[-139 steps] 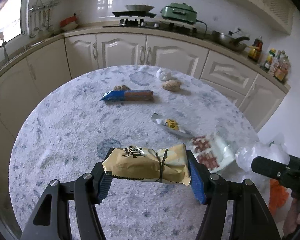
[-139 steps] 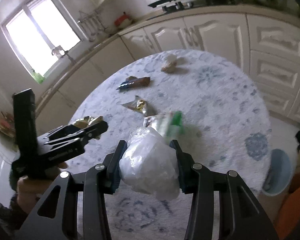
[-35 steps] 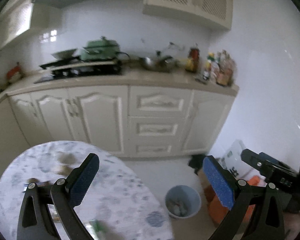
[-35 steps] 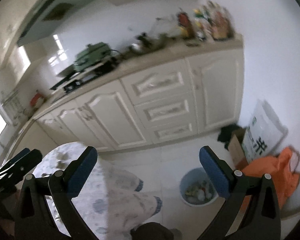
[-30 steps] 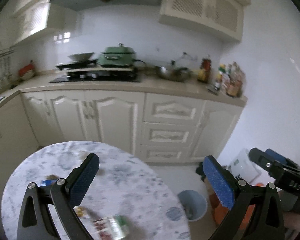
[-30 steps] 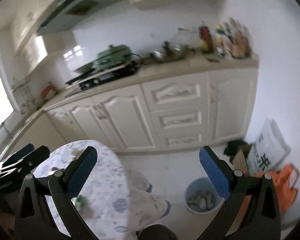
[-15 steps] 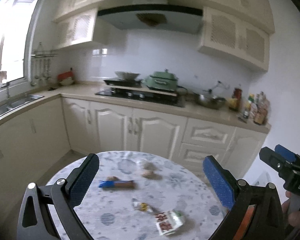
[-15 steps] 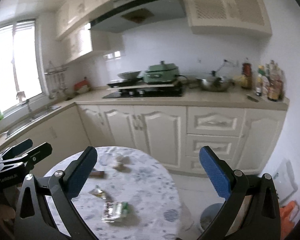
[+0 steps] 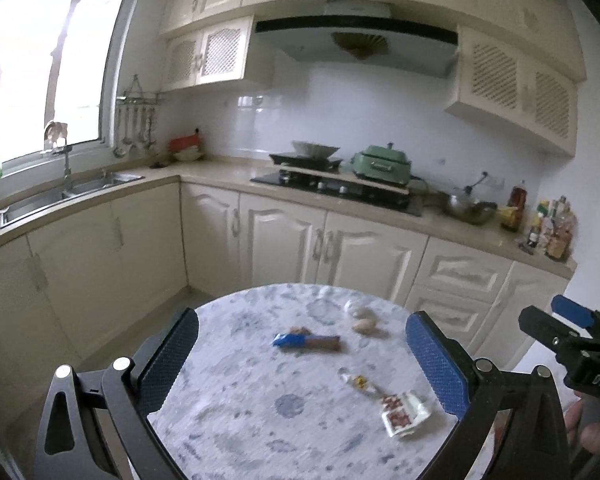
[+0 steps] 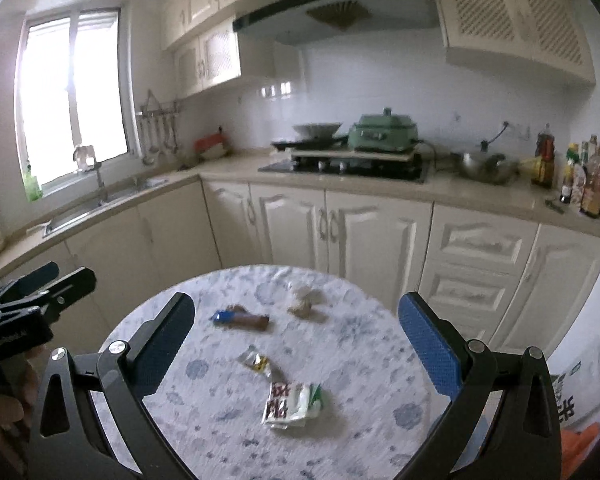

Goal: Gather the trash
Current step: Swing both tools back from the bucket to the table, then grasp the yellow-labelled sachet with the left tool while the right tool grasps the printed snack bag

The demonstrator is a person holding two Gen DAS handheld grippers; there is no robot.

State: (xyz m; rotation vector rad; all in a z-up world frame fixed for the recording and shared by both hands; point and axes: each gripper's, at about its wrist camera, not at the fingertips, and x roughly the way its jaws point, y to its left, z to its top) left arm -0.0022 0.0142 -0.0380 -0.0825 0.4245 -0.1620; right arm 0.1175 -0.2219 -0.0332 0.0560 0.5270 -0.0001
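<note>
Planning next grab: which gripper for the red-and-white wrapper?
Right, probably. In the right wrist view the red-and-white wrapper lies centred under the open right gripper; for the left gripper, also open, it sits off toward the right jaw.

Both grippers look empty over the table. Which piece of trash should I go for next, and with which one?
Probably lower the right gripper, open and empty, onto the red-and-white wrapper. It lies nearest on the round table, almost centred between the fingers. The left gripper is also open; the wrapper sits off toward its right finger.
</note>
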